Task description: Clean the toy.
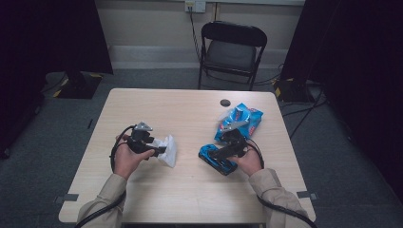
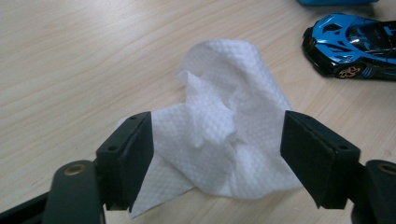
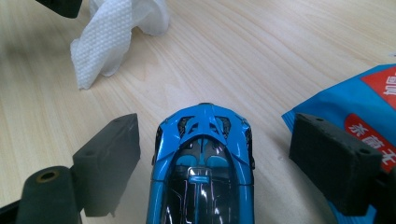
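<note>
From above, a crumpled white tissue (image 1: 167,149) is seen near the table's (image 1: 190,190) left side, just ahead of the left gripper (image 1: 159,151); a blue toy car (image 1: 216,159) lies right of centre under the right gripper (image 1: 214,154), beside a blue packet (image 1: 240,118). In the left gripper view, wide jaws flank the tissue (image 2: 219,135) without pressing it. In the right gripper view, the car (image 3: 203,163) sits between spread jaws, ungripped. Wiping appears not yet begun.
</note>
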Available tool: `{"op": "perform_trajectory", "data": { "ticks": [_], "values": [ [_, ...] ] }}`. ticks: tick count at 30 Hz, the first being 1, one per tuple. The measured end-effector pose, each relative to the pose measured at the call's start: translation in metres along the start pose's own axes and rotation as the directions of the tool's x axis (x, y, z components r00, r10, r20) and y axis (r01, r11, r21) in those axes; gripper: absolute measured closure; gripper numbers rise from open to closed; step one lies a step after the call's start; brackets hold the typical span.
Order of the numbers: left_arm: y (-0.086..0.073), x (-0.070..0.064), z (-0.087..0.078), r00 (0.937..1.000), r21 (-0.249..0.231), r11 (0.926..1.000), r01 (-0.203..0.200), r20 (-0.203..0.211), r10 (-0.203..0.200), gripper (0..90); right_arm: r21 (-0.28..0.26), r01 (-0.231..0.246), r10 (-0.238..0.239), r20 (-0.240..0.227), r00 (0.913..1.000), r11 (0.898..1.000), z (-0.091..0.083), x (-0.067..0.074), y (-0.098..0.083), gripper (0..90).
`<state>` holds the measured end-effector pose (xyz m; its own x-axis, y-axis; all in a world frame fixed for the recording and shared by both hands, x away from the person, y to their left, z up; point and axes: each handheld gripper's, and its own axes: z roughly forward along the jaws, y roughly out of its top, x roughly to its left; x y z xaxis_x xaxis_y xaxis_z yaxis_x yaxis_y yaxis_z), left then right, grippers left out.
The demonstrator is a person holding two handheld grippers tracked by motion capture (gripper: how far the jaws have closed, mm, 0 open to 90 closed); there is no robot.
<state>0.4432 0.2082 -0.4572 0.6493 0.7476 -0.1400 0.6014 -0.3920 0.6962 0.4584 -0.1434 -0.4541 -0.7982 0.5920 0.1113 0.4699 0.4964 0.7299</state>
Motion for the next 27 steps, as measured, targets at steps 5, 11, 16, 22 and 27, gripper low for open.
{"op": "perform_trajectory", "data": {
  "ticks": [5,11,16,22,27],
  "values": [
    [0.001,-0.002,-0.005,0.9999,-0.002,0.9999,-0.015,-0.002,0.015,21.1,-0.016,-0.006,0.006,0.004,1.0000,1.000,-0.004,0.000,-0.001,15.2],
    [0.001,-0.004,-0.008,0.9995,-0.003,0.9996,-0.029,0.013,0.029,19.3,-0.014,-0.002,0.002,0.000,1.0000,1.000,-0.008,0.001,-0.002,15.2],
    [0.000,-0.007,-0.008,0.9992,-0.006,0.9994,-0.034,0.022,0.035,18.7,-0.018,-0.003,0.003,0.004,1.0000,1.000,-0.011,0.002,-0.004,15.2],
    [-0.001,-0.010,-0.013,0.9985,-0.007,0.9990,-0.044,0.033,0.044,17.6,-0.028,-0.001,0.001,-0.008,1.0000,1.000,-0.020,0.006,-0.009,15.2],
    [-0.006,-0.010,-0.016,0.9990,-0.013,0.9994,-0.032,0.032,0.032,17.3,-0.033,0.002,-0.002,-0.006,1.0000,0.999,-0.027,0.007,-0.012,15.2]
  ]
}}
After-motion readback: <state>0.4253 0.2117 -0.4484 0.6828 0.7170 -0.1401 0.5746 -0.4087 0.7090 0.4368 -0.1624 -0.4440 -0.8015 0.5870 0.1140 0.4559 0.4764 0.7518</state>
